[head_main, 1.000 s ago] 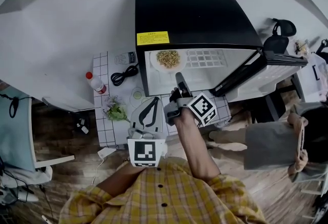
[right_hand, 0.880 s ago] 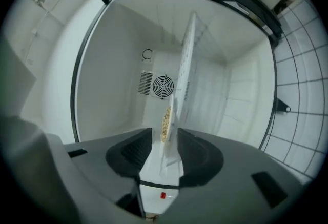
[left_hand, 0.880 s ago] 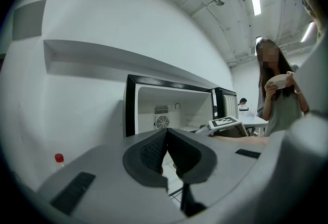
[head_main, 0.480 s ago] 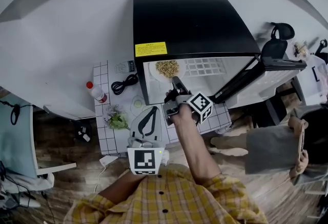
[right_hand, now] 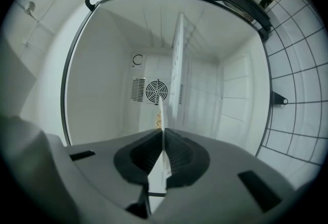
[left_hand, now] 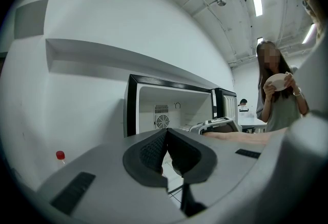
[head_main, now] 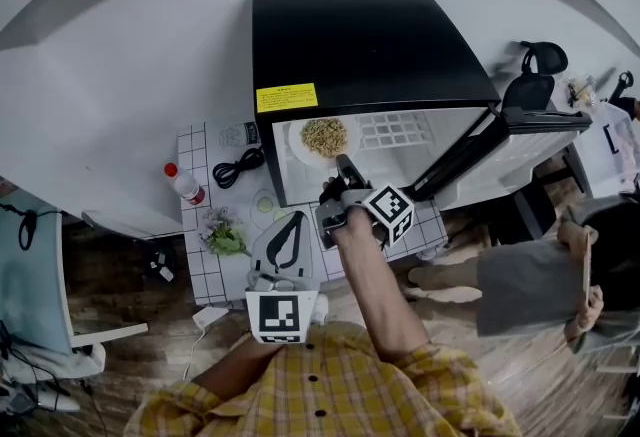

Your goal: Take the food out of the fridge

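Right gripper view shows my right tool (right_hand: 163,141) closing on the plate (right_hand: 160,113), its thin rim pinched between the pads. Head view puts that plate, with the food (head_main: 325,135) on it, inside the open fridge (head_main: 370,45), at 11 o'clock from the tool. My left tool (head_main: 299,218) hangs at 7 o'clock, pinched together and empty. This is the grasp. Next, I judge, comes a level pull toward 6 o'clock.

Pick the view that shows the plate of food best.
Head view: the whole plate of food shows from above, inside the fridge. The right gripper view sees only its rim edge-on in the right claw, whose jaws are closing on it. The left gripper view does not show it.
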A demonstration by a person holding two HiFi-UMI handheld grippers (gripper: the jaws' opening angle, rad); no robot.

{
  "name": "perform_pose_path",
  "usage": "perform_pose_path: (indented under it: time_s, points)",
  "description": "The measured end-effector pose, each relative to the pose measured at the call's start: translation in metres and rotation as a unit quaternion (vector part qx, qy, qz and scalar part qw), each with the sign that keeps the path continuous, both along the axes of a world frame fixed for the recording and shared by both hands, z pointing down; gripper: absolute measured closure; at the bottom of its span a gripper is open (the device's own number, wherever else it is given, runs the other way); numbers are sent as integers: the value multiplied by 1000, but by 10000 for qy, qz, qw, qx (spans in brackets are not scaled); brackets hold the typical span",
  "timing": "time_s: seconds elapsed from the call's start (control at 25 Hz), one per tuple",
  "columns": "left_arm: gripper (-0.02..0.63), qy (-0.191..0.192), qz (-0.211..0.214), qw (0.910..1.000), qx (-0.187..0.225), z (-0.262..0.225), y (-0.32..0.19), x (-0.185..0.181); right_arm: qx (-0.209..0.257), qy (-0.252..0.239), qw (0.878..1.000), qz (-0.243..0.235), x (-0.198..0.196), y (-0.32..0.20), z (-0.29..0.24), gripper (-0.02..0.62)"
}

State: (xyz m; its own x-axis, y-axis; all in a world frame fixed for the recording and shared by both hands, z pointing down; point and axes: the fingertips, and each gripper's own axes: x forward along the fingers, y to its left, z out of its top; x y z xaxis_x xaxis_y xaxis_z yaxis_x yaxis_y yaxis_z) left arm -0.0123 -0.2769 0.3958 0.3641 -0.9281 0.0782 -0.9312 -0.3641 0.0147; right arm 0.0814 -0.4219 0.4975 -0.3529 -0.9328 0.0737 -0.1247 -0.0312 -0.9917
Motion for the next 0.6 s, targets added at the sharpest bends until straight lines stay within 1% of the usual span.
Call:
perform_pose_path:
  time_s: [0.08,0.44,0.6]
  points:
    - [598,46,15,10000,-17,0,2,2,19,-33,10000,56,4,5,0,577]
    - [598,21,89,10000,22,-3,12,4,170,-140,9996,195,13,29,-12,577]
    - [598,75,115,9999,-34,-3,18,6,99,-180,9994,278,17,50,-17,577]
